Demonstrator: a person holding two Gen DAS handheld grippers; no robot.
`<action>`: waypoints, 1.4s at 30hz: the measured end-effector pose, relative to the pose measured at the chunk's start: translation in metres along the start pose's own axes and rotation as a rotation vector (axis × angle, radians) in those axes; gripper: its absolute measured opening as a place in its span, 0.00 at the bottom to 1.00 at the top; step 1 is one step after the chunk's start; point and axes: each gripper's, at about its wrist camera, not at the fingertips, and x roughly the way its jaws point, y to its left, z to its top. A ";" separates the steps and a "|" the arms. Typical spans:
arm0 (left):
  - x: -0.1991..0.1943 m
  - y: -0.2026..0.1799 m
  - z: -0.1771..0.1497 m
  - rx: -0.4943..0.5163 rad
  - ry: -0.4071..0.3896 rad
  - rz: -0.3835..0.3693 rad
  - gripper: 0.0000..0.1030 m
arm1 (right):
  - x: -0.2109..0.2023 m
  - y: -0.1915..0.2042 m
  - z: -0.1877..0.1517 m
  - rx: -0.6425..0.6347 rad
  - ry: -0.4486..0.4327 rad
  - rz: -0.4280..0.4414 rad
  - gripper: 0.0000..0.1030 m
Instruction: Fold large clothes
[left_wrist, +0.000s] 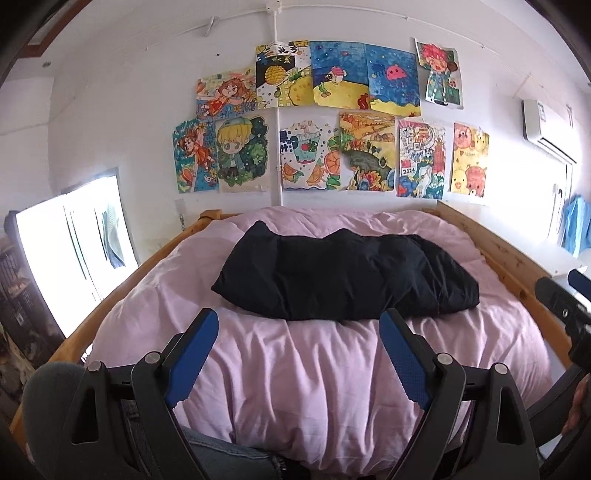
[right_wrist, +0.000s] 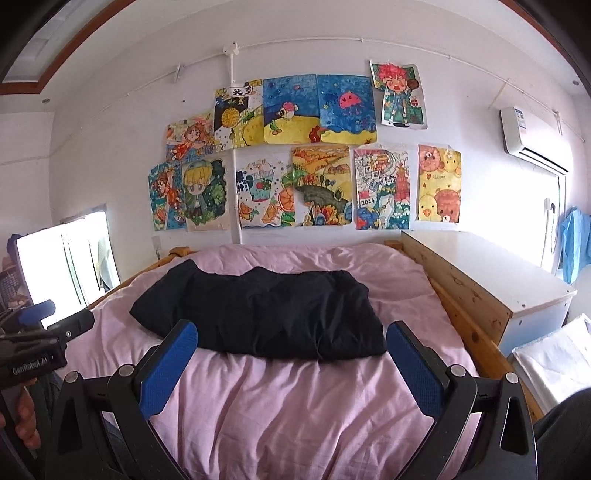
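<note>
Black garment (left_wrist: 343, 277) was seen bunched across the middle of the pink-covered bed (left_wrist: 295, 369). Left claw (left_wrist: 299, 354) and right claw (right_wrist: 291, 365) were held apart, empty, short of it. Bedding could be pinched along with the garment; dark folds hid its edges.

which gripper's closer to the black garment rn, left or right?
Roughly even, right maybe slightly nearer. The left gripper hovers open just short of the black garment's near edge, toward its left half; the right gripper hovers open at the near edge, toward its right half.
</note>
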 end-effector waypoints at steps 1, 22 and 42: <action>0.000 0.000 -0.003 0.000 -0.002 0.002 0.83 | 0.000 0.000 -0.003 0.006 0.004 -0.003 1.00; 0.055 0.000 -0.033 -0.034 0.127 0.098 0.83 | 0.029 -0.008 -0.041 -0.041 0.065 -0.041 1.00; 0.056 -0.006 -0.037 0.008 0.126 0.097 0.83 | 0.046 -0.023 -0.045 -0.003 0.106 -0.035 1.00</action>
